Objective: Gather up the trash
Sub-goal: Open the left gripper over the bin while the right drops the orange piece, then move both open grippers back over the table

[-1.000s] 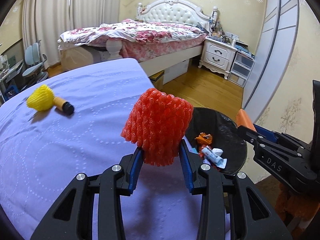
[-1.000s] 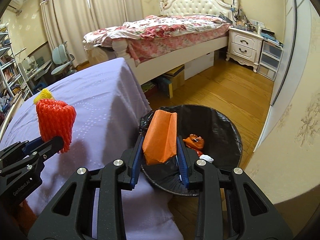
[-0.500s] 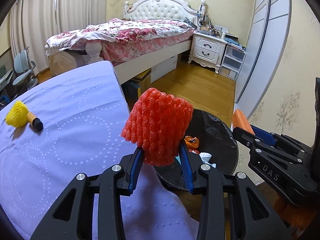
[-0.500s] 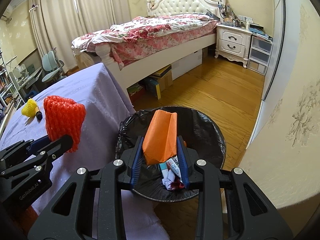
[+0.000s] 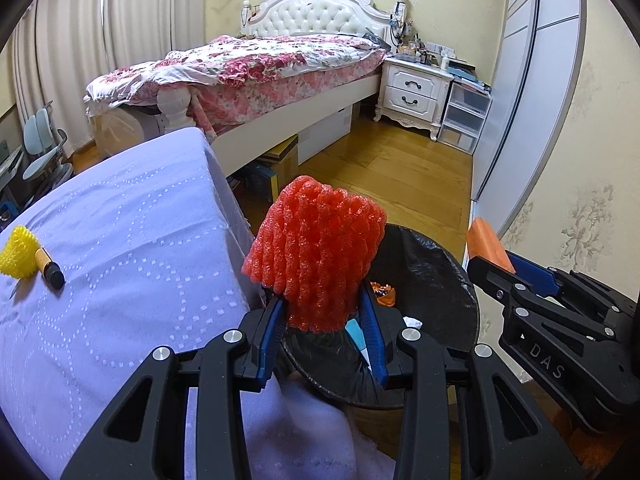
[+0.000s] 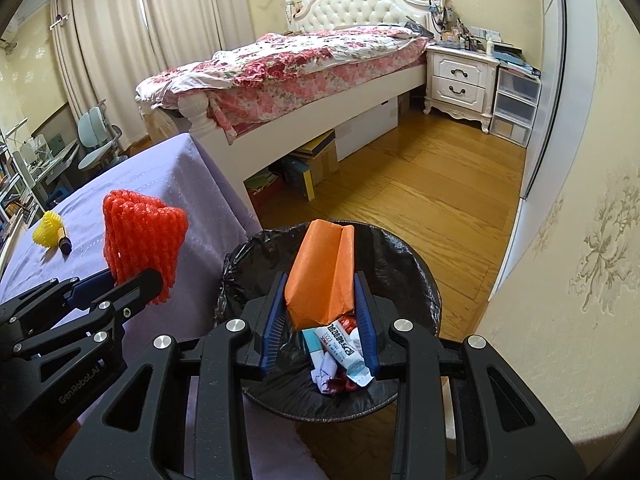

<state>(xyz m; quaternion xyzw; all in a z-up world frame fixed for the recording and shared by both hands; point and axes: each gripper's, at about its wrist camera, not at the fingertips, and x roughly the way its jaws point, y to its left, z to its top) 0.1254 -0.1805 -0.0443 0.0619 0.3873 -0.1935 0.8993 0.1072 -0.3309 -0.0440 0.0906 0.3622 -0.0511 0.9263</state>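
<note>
My left gripper (image 5: 322, 320) is shut on a red foam net (image 5: 316, 256) and holds it at the near rim of the black-lined trash bin (image 5: 432, 264). The net also shows in the right wrist view (image 6: 142, 236). My right gripper (image 6: 320, 320) is shut on a folded orange paper (image 6: 322, 272) and holds it over the bin's (image 6: 404, 256) opening. Inside the bin lie a toothpaste tube (image 6: 344, 348) and crumpled scraps. A yellow foam net (image 5: 16, 252) with a small dark-capped bottle (image 5: 48, 268) lies on the purple tablecloth (image 5: 132, 240).
The table edge drops off just left of the bin. A bed (image 5: 260, 68) and a white nightstand (image 5: 416, 88) stand across the wooden floor (image 5: 392, 172). A wall and sliding door (image 5: 520, 112) are close on the right. Chairs (image 5: 44, 152) stand at the far left.
Both grippers have moved right, off the table toward the bin. The red net now sits at the bin's rim and the orange paper is over its opening. Both stay gripped.
</note>
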